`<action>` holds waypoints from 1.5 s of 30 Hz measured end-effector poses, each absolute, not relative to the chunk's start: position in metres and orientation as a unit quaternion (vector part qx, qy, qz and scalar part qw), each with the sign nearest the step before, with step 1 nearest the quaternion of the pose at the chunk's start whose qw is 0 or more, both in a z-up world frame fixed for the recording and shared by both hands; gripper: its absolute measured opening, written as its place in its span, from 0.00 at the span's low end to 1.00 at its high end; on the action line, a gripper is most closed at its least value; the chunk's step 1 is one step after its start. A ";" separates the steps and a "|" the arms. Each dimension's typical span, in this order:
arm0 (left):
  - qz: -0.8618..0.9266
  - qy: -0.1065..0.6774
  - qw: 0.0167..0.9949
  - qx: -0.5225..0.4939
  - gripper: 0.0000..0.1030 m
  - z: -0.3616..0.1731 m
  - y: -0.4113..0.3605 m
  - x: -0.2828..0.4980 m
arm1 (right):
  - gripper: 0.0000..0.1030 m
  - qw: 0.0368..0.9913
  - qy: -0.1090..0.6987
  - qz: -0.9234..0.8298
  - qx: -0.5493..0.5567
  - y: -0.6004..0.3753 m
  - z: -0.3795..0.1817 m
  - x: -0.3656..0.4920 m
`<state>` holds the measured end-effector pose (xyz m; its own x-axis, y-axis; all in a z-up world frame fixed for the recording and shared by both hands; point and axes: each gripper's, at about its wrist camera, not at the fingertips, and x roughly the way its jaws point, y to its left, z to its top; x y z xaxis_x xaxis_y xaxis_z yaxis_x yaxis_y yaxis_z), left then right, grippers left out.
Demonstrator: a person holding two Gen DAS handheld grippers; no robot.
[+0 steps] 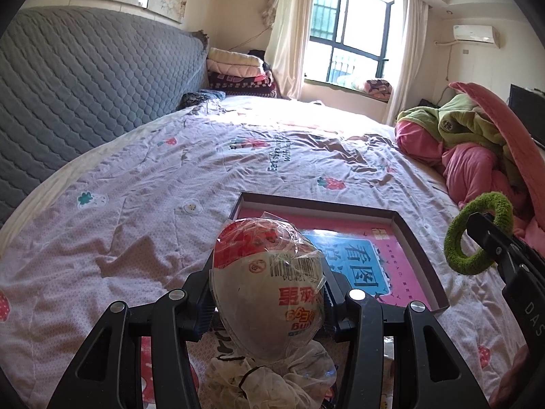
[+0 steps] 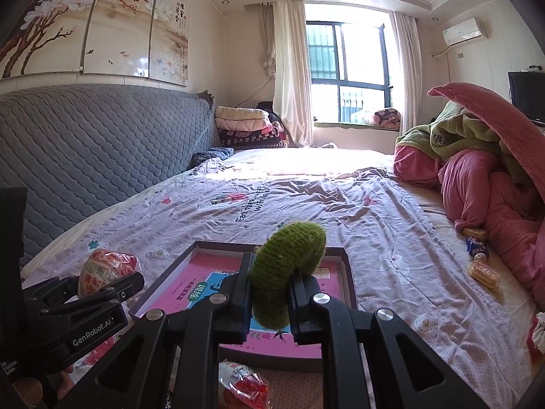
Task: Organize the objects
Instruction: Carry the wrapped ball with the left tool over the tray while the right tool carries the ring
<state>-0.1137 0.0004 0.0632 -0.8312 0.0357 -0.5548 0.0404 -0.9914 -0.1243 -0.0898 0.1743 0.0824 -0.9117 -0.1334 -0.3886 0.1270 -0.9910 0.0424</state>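
Left gripper point(image 1: 267, 303) is clamping a wrapped egg-shaped packet point(image 1: 267, 293), jaws half apart. Right gripper point(image 2: 269, 301) is pinching a green ring point(image 2: 289, 269), jaws nearly together. Both are hanging above the shallow box point(image 2: 351, 272), which is holding a pink printed sheet point(image 2: 218, 266).

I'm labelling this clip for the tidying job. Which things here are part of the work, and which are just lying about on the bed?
In the job:
- wrapped egg, held in the left claw
- green ring, held in the right claw
- shallow box

Lying about:
- pink and green blankets
- folded quilts
- snack packets

Green fuzzy ring point(image 2: 289, 272), pink-lined tray point(image 1: 422, 259), strawberry-print lilac bedspread point(image 1: 170, 187), grey quilted headboard point(image 1: 85, 78)
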 end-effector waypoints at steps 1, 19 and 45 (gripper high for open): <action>-0.955 0.062 0.003 0.289 0.50 0.064 0.001 -0.117 | 0.17 0.066 -0.008 -0.978 0.198 0.175 0.083 -0.092; -0.952 0.062 -0.002 0.301 0.50 0.070 0.007 -0.161 | 0.17 0.060 -0.001 -0.977 0.202 0.183 0.085 -0.124; -0.926 0.035 -0.003 0.375 0.50 0.025 0.017 -0.211 | 0.17 0.049 -0.011 -0.949 0.312 0.199 0.033 -0.183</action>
<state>-0.2108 0.0175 0.0252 -0.7183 0.0312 -0.6950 0.0209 -0.9976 -0.0665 -0.1826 0.1989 0.0329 -0.8007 -0.0995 -0.5908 0.0852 -0.9950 0.0521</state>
